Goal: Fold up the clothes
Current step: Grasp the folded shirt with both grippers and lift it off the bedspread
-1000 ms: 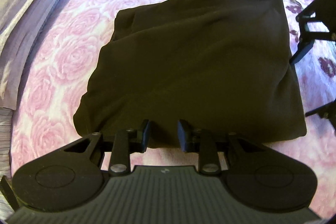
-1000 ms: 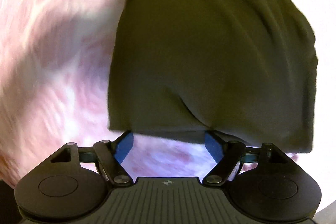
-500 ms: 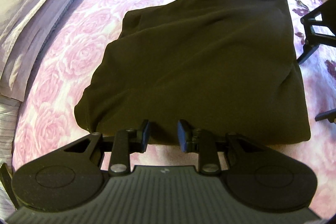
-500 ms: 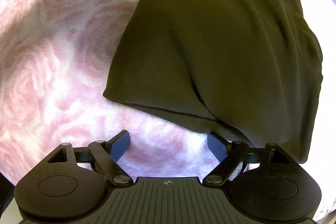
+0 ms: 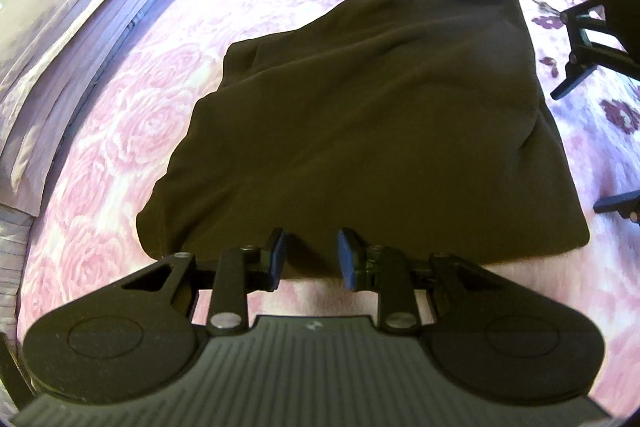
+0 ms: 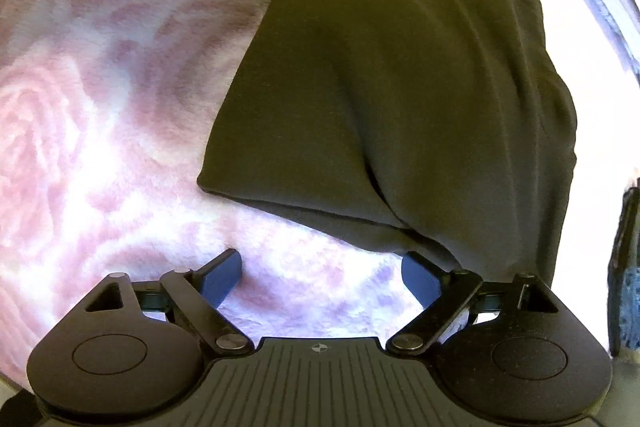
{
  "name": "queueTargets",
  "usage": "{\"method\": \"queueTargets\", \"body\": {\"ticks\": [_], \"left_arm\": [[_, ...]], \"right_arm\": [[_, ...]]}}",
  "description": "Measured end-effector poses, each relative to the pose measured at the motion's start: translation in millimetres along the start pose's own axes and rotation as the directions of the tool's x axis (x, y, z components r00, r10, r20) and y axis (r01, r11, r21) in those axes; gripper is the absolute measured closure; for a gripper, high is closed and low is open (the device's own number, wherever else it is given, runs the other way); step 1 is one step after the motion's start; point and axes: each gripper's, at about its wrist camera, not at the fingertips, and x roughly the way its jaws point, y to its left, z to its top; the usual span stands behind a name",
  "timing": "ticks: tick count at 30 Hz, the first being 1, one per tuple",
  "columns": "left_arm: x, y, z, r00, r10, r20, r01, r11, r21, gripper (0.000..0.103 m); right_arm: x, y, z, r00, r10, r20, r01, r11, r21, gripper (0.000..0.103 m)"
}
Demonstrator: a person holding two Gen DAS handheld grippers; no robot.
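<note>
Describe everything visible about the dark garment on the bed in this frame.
The dark garment is a soft, matte, olive-black knit, folded into a rough rectangle with shallow wrinkles and a stitched hem at its near-left corner. It lies flat on the pink rose-patterned bedspread. The left gripper is open at its near edge, pads astride the cloth edge without clamping. The right gripper is open beside another edge, one pad close to the fabric.

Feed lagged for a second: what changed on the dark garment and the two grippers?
The right gripper backed off the folded dark garment, jaws wide open. The left gripper drew back and up slightly, jaws open, gripping nothing. The garment stayed folded on the pink floral bedspread.
</note>
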Motion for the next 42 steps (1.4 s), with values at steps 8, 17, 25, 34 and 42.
{"method": "queueTargets", "body": {"ticks": [8, 17, 25, 34, 42], "left_arm": [[-9, 2, -6, 0.998, -0.017, 0.067, 0.014, 0.999, 0.045, 0.078], [-17, 12, -40, 0.992, 0.019, 0.121, -0.061, 0.936, 0.347, 0.069], [29, 3, -62, 0.98, 0.032, 0.197, -0.167, 0.671, 0.723, 0.053], [65, 13, -41, 0.984, 0.026, 0.176, -0.161, 0.552, 0.818, 0.091], [-18, -21, -18, 0.99, 0.01, 0.142, -0.112, 0.667, 0.736, 0.096]], "right_arm": [[-11, 3, 10, 0.998, -0.047, 0.046, 0.045, 0.999, 0.029, 0.014], [-45, 26, 13, 0.941, -0.111, 0.32, 0.084, 0.992, 0.097, 0.014], [10, 17, -12, 0.91, -0.187, 0.371, 0.156, 0.981, 0.112, 0.022], [-19, -18, -47, 0.904, -0.083, 0.42, 0.048, 0.994, 0.093, 0.085], [-71, -48, -90, 0.917, -0.014, 0.399, -0.009, 0.998, 0.056, 0.087]]}}
